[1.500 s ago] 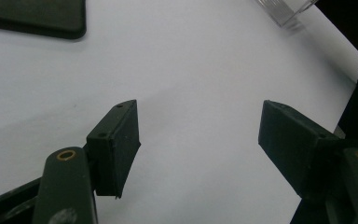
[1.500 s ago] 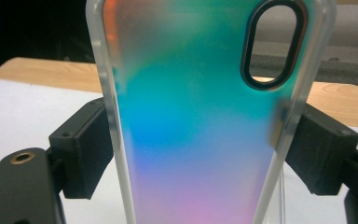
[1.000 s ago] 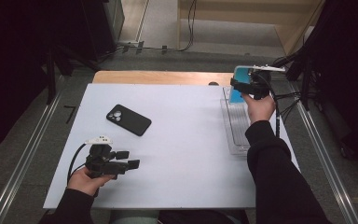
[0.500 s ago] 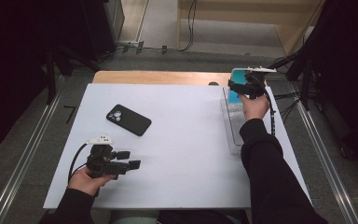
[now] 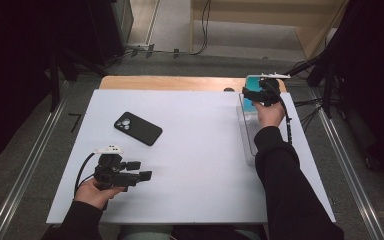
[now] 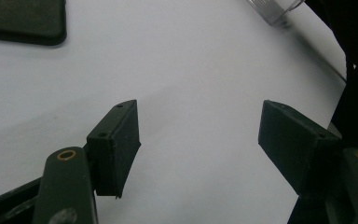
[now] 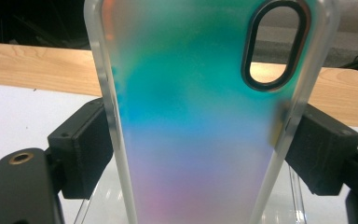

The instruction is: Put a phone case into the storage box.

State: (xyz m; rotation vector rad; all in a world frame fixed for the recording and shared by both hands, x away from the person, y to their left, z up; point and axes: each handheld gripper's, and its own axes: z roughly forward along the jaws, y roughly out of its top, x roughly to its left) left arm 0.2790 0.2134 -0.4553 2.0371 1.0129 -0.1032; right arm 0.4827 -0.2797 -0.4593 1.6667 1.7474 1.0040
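- Phone case (image 7: pixel 205 135) (frosted, teal fading to purple, oval camera cutout at upper right of the right gripper view) sits clamped edge to edge between the two black jaws of the right gripper (image 7: pixel 200 154), pads pressing both long sides.
- High view: right gripper (image 5: pixel 261 93) at upper right of the frame, over the far end of the clear tray (image 5: pixel 247 135) that runs along the right side of the white table (image 5: pixel 205 150); the case (image 5: pixel 252 90) shows as a teal patch at the gripper.
- Case stands upright in the grip, cutout end up; the wooden strip (image 7: pixel 37 67) at the table's far edge runs across behind it.
- Clear tray wall (image 7: pixel 298 198) visible low in the right gripper view, below the case. Can't tell whether the case touches the tray.
- Left gripper (image 5: pixel 130 172) at lower left of the high view, held low over the table, cable looping off to its left.
- Left gripper (image 6: pixel 200 140) jaws spread wide, nothing between them, bare white table underneath.
- Black phone (image 5: pixel 138 128) lies flat, camera side up, left of centre in the high view, well apart from both grippers; its corner (image 6: pixel 23 21) shows at upper left of the left gripper view.
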